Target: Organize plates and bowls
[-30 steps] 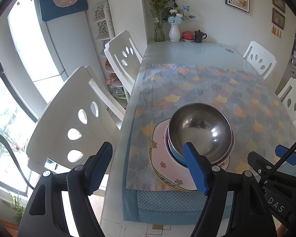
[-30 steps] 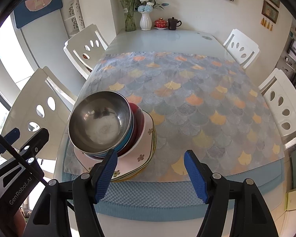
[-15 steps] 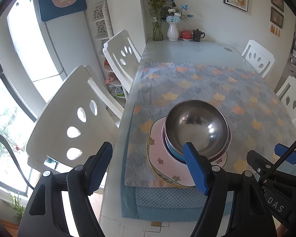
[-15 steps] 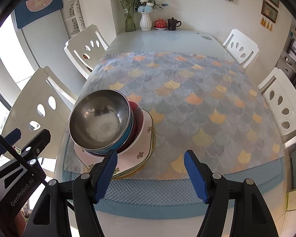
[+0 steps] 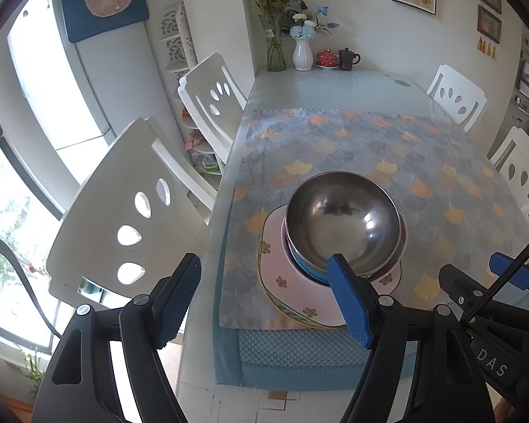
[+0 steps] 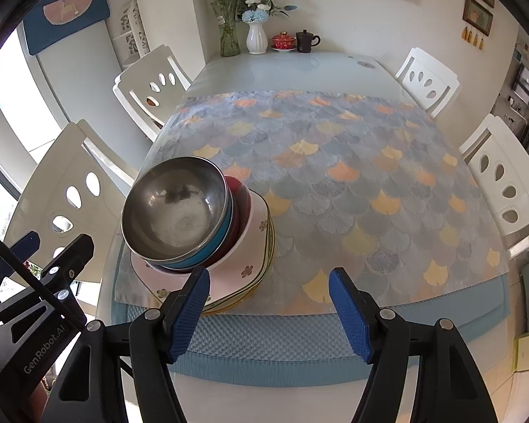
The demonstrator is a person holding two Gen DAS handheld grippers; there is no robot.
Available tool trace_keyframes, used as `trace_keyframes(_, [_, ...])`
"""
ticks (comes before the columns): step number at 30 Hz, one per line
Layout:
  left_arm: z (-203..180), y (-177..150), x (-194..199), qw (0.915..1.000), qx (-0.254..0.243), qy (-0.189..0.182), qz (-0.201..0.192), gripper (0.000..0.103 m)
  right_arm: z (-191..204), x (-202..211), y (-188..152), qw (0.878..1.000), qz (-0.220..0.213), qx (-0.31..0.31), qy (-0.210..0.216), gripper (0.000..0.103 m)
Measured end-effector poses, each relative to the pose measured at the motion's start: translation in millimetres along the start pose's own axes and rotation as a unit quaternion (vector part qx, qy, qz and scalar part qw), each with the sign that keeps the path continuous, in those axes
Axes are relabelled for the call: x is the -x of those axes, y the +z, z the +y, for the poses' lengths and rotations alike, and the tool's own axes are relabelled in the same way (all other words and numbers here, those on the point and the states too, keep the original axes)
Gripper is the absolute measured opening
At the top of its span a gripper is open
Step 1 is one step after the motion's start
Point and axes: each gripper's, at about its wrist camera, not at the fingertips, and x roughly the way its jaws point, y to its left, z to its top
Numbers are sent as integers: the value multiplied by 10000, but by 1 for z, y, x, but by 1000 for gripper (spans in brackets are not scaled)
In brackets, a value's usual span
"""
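A steel bowl [image 5: 342, 222] sits on top of a blue bowl [image 5: 308, 269] and a red bowl [image 6: 238, 194], all nested on a pink flowered plate [image 5: 285, 282] that lies on other plates. The stack stands near the front left corner of the patterned cloth [image 5: 423, 162]. The steel bowl also shows in the right wrist view [image 6: 176, 208]. My left gripper [image 5: 264, 299] is open and empty, held above and in front of the stack. My right gripper [image 6: 268, 313] is open and empty, just right of the stack, above the table's front edge.
White chairs [image 5: 123, 218] stand along the left side and others [image 6: 504, 183] along the right. At the far end of the table are a white vase of flowers [image 5: 302, 53], a glass vase, a red lidded cup and a dark mug. A blue mat [image 6: 264, 345] lies under the cloth.
Both grippers have drawn back and up a little from the stack, so it looks slightly smaller and farther away. The stack has not moved and both jaws stay open.
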Motion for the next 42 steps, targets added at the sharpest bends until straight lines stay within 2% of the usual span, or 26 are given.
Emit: trace_keyframes(42, [3, 0, -5, 10000, 11, 12, 42, 73, 4, 1, 0, 10000, 21, 27, 24, 68])
